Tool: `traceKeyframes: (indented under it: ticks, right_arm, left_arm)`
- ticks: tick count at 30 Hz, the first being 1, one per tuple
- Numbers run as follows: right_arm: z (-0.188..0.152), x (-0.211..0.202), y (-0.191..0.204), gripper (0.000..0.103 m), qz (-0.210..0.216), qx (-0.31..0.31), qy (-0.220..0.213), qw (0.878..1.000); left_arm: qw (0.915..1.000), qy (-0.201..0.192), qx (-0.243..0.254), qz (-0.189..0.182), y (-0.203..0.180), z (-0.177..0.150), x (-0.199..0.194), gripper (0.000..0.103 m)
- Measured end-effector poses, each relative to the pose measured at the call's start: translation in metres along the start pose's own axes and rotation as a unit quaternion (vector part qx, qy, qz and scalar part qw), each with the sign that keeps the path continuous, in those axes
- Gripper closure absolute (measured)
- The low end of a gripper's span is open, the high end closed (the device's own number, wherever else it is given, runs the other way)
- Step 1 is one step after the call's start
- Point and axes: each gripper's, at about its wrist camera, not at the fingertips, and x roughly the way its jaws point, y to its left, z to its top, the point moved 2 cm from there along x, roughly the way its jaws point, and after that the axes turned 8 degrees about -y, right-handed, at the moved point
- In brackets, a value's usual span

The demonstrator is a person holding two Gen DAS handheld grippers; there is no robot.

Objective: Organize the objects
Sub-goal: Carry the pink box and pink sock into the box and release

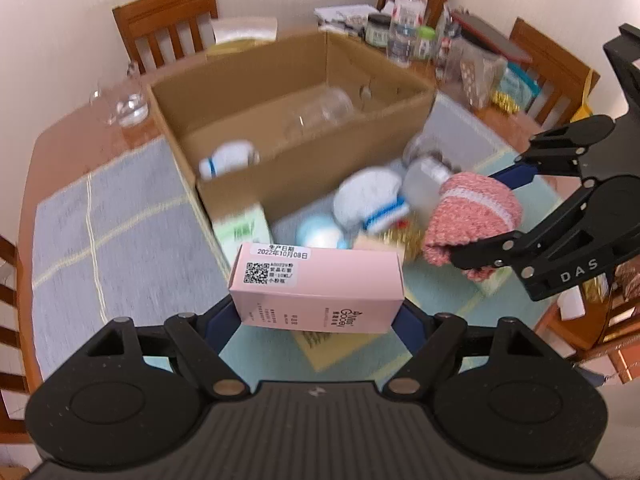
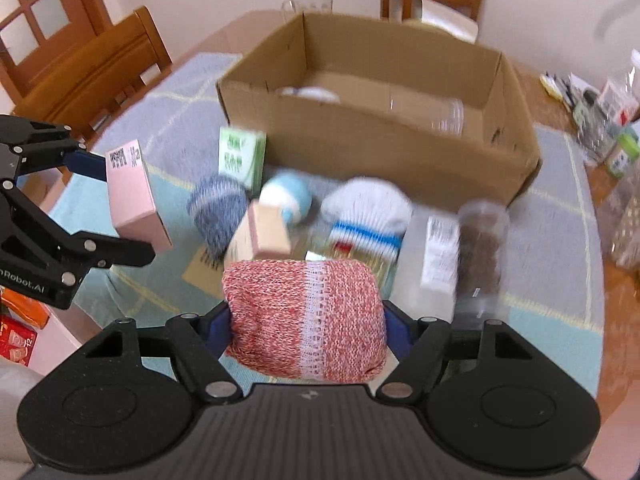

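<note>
While left gripper (image 1: pixel 318 312) clamps pink box (image 1: pixel 316 288), right gripper (image 2: pixel 306 320) squeezes red knit sock (image 2: pixel 304 320) near cardboard box (image 2: pixel 380 160).

Cardboard box (image 2: pixel 400 168): one. Rolled sock bundles: five — one pink knit (image 2: pixel 304 320), one white with blue stripes (image 2: pixel 368 212), one dark blue (image 2: pixel 218 208), one light blue (image 2: pixel 286 196), one inside the box (image 1: pixel 228 158). Small cartons: three — pink (image 1: pixel 316 288), green (image 2: pixel 242 156), beige (image 2: pixel 262 232). Wooden chairs: at least three.
</note>
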Motion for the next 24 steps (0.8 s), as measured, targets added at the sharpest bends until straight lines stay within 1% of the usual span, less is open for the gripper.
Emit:
traceKeyframes:
  ticks: [6, 12, 17, 24]
  right_arm:
    - [0.039, -0.012, -0.023, 0.025, 0.008, -0.017, -0.027, 0.999]
    - [0.077, -0.014, -0.050, 0.025, -0.002, -0.031, -0.059, 0.998]
    - [0.103, -0.009, -0.073, 0.025, -0.009, -0.031, -0.074, 0.997]
    - [0.120, 0.006, -0.100, 0.025, -0.014, -0.017, -0.075, 0.997]
  left_arm:
    - [0.9994, -0.031, -0.005, 0.015, 0.000, 0.046, 0.001, 0.022]
    - [0.9978, -0.058, -0.013, 0.030, 0.005, 0.088, 0.013, 0.022]
    - [0.9973, -0.059, -0.015, 0.040, 0.008, 0.114, 0.032, 0.022]
    - [0.9970, -0.048, -0.036, 0.050, 0.016, 0.132, 0.064, 0.022]
